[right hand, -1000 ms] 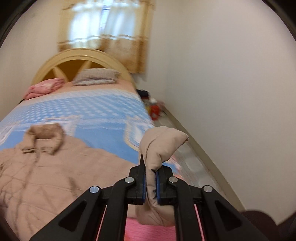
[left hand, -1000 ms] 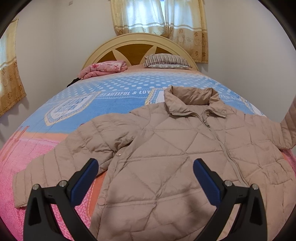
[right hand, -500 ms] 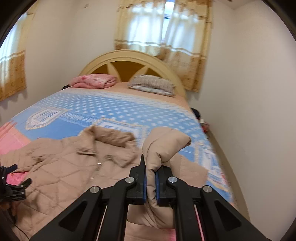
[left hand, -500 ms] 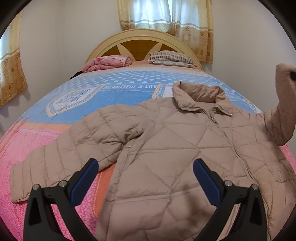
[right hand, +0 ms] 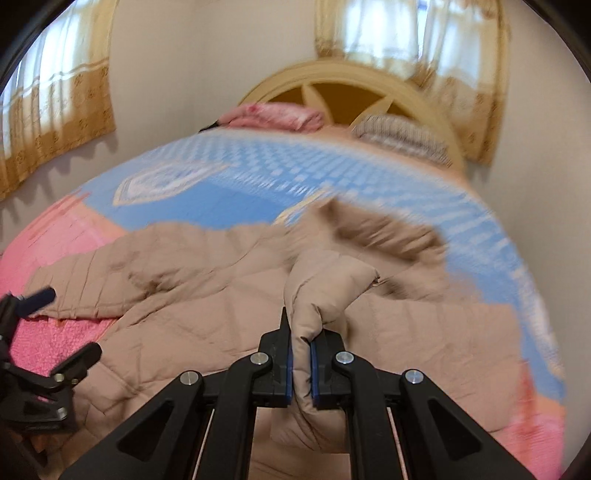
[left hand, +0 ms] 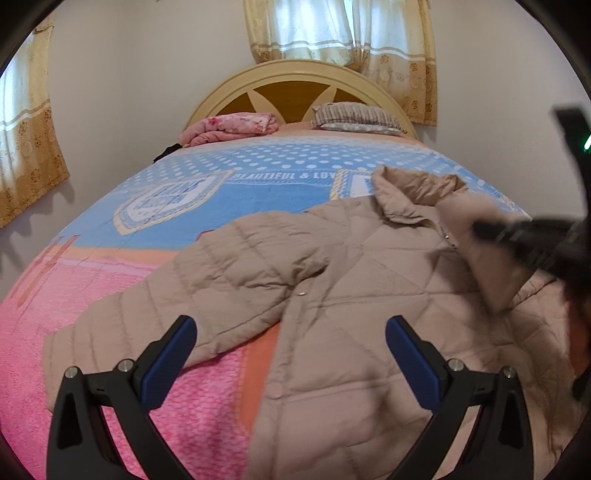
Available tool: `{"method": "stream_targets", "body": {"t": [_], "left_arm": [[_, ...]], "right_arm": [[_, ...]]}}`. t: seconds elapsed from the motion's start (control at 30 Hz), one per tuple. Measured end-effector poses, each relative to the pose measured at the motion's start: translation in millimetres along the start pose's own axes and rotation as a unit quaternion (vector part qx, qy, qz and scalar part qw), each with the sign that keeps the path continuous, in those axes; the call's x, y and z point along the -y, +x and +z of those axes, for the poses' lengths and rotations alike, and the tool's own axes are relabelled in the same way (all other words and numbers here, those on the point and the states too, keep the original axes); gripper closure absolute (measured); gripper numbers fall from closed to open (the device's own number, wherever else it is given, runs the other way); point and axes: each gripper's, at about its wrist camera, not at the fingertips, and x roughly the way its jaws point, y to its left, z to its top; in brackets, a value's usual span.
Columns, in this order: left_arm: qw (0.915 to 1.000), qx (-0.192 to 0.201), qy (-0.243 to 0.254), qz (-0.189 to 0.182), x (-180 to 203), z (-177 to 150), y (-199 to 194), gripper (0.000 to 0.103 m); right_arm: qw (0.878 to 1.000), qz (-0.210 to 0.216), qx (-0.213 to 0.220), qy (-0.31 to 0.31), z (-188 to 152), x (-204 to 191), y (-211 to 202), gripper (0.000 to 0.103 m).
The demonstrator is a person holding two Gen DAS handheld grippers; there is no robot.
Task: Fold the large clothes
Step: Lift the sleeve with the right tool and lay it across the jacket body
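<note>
A beige quilted jacket (left hand: 354,295) lies front up on the bed, collar toward the headboard, its left sleeve (left hand: 155,317) stretched out over the pink part of the cover. My left gripper (left hand: 291,350) is open and empty, hovering over the jacket's lower left side. My right gripper (right hand: 301,362) is shut on the cuff of the jacket's right sleeve (right hand: 325,291) and holds it lifted over the jacket's chest. The right gripper also shows blurred in the left wrist view (left hand: 517,236), with the sleeve hanging from it. The left gripper shows in the right wrist view (right hand: 55,332).
The bed (left hand: 258,192) has a blue and pink cover and a cream headboard (left hand: 295,88). A folded pink blanket (left hand: 232,129) and a striped pillow (left hand: 354,114) lie at its head. Curtained windows (left hand: 340,29) and walls stand close around.
My right gripper has swung the held sleeve from the bed's right edge inward over the jacket's front. My left gripper has stayed open and drifted slightly left.
</note>
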Motion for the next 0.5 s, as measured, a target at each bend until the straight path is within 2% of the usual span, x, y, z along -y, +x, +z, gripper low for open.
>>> {"method": "stream_targets", "body": {"t": [0.13,0.17,0.23,0.27,0.3,0.37,0.47,0.5], "left_arm": [[0.9999,0.000,0.004,0.010,-6,4,-1,0.000],[0.9999,0.000,0.005,0.011,-6,5,-1,0.000],[0.9999,0.004,0.010,0.010,-2,10,-2,0.000],[0.9999,0.006,0.011,0.010,1,13,-2,0.000],[0.9999,0.006,0.012,0.009,4,16,-2,0.000],[0.9999,0.007,0.010,0.003,7,22,-3,0.000],[0.9994,0.000,0.004,-0.035,22,35,-2,0.000],[0.9981,-0.008,-0.004,-0.061,29,40,1,0.000]], "right_arm": [[0.999,0.026,-0.034,0.016,-16,-13,35,0.097],[0.998,0.033,-0.034,0.028,-17,-9,36,0.093],[0.996,0.060,-0.035,0.049,-20,-1,36,0.072],[0.995,0.070,-0.041,0.054,-20,1,34,0.043],[0.994,0.081,-0.042,0.063,-21,7,27,0.034],[0.993,0.092,-0.027,0.067,-22,19,4,0.034],[0.991,0.094,-0.003,0.095,-26,52,-31,0.034],[0.991,0.078,0.002,0.112,-30,70,-43,0.034]]}}
